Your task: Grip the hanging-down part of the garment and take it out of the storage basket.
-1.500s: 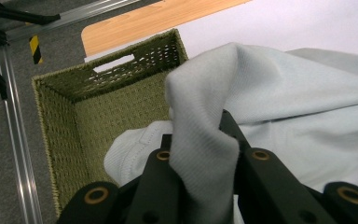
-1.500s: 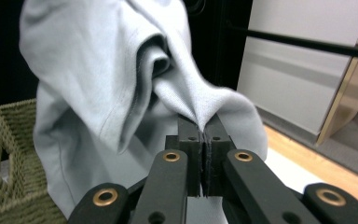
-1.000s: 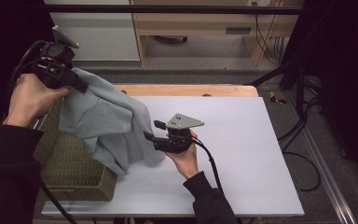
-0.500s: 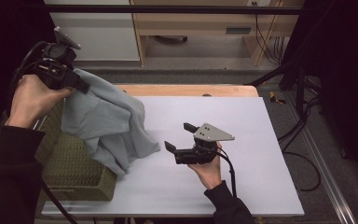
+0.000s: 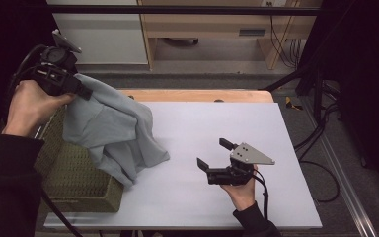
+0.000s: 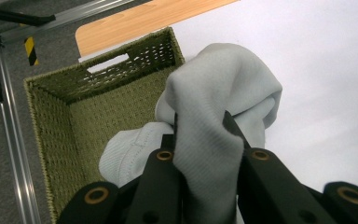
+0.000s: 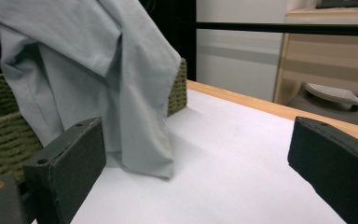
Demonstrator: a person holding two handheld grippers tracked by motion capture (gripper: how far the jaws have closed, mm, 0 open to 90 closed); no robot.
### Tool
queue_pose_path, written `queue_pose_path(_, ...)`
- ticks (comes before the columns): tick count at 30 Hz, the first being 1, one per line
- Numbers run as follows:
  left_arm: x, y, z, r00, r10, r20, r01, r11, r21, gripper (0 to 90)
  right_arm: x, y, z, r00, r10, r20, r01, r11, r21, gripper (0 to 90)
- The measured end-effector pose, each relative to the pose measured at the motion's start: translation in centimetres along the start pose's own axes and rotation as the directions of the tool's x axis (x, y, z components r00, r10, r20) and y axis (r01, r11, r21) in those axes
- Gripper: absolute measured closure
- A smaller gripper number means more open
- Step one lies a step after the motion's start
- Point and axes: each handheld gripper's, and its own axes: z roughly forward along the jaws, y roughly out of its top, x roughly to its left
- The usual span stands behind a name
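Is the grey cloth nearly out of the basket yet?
Partly. Done: the left gripper is shut on the grey cloth and holds it up high. In hand: the cloth hangs half over the green basket, its hem resting on the white table. Left: its lower end sits inside the basket. The right gripper is open, holding nothing.

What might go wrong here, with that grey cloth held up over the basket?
The left gripper pinches only one bunched fold of the grey cloth, so it might slip free. Part of the cloth hangs outside the woven basket onto the white table, so lowering it now could leave fabric draped over the rim. The right gripper is open and apart, giving no support.
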Motion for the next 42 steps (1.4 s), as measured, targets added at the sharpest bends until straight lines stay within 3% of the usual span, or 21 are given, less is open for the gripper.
queue_pose_path(13, 0.1, 0.1, 0.2, 1.0000, -0.005, 0.004, 0.005, 1.0000, 0.002, 80.9, -2.0, -2.1, -4.4, 0.9981, 0.015, 0.061, -0.013, 1.000, -0.028, 4.6)
queue_pose_path(16, 0.2, 0.0, 0.3, 0.9999, -0.008, 0.007, 0.008, 1.0000, 0.003, 80.9, -2.5, -3.0, -5.9, 0.9959, 0.041, 0.081, -0.038, 0.998, -0.044, 4.7)
queue_pose_path(24, -0.1, 0.2, 0.3, 1.0000, -0.005, 0.002, 0.005, 1.0000, 0.001, 80.9, -3.3, -4.6, -7.9, 0.9917, 0.051, 0.118, -0.044, 0.997, -0.058, 4.9)
queue_pose_path(32, -0.1, 0.3, 0.4, 1.0000, -0.003, 0.004, 0.003, 1.0000, 0.000, 80.9, -3.8, -5.1, -8.9, 0.9889, 0.050, 0.140, -0.040, 0.997, -0.073, 4.8)
queue_pose_path(38, 0.2, 0.1, 0.5, 0.9999, -0.009, 0.008, 0.009, 1.0000, 0.000, 80.9, -3.3, -5.2, -8.6, 0.9890, 0.058, 0.136, -0.051, 0.997, -0.055, 3.7)
queue_pose_path(42, 0.3, 0.1, 0.6, 0.9999, -0.008, 0.009, 0.008, 1.0000, 0.001, 80.9, -2.9, -5.2, -8.4, 0.9882, 0.041, 0.147, -0.033, 0.998, -0.055, 2.6)
